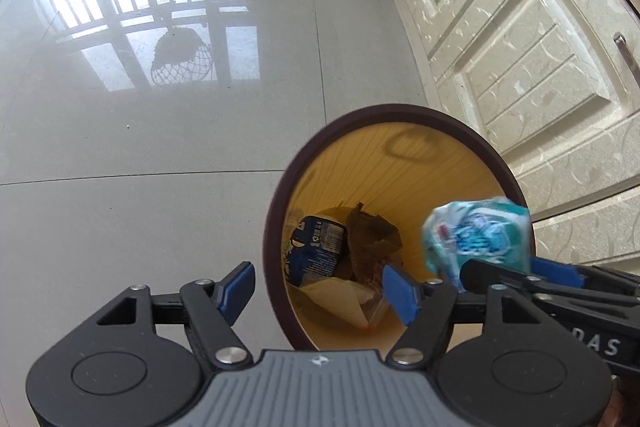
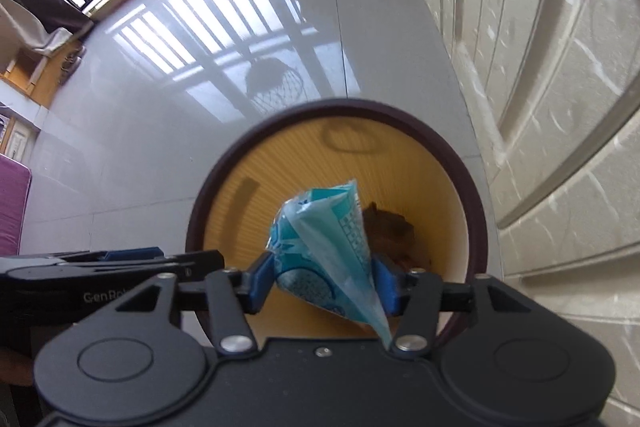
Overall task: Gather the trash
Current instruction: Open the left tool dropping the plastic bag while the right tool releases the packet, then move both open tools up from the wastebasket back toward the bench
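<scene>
The right gripper (image 2: 323,281) clamps a crumpled teal-and-white plastic wrapper (image 2: 328,247) at lower centre, directly over the open wood-grain waste bin (image 1: 276,227) — poised, I judge, for dropping — while the left gripper (image 1: 318,285), jaws spread and empty, straddles the rim above a blue can (image 1: 314,247), brown wrapper (image 1: 370,241) and paper scraps.
</scene>
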Motion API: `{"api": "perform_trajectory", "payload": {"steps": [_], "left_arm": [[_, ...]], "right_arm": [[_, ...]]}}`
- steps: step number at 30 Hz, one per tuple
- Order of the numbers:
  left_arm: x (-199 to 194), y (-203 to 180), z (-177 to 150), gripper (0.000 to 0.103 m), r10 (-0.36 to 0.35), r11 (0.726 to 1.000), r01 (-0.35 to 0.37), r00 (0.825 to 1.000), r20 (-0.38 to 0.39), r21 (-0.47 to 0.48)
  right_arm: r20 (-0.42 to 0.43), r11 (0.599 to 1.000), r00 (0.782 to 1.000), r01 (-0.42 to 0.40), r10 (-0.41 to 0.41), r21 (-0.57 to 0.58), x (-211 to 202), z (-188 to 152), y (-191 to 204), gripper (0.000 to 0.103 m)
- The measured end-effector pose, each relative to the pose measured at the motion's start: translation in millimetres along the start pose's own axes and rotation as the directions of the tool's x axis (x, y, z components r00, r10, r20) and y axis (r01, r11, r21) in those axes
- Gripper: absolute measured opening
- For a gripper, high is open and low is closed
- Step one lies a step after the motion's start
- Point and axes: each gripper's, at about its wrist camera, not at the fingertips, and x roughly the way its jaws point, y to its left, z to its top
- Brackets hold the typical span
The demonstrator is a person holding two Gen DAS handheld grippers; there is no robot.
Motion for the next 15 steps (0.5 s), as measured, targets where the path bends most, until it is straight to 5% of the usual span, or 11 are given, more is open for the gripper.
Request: {"api": "perform_trajectory", "payload": {"steps": [3, 15], "left_arm": [[0, 1, 0, 0.073, 0.003, 1.0, -0.003, 1.0, 0.0, 0.0], [-4, 4, -3, 0.089, 0.029, 0.999, -0.029, 1.0, -0.006, 0.042]], "right_arm": [[0.014, 0.999, 0.999, 0.048, -0.048, -0.006, -2, 1, 0, 0.079], [-0.064, 0.981, 0.984, 0.157, -0.165, -0.114, 7, -10, 1, 0.089]]}}
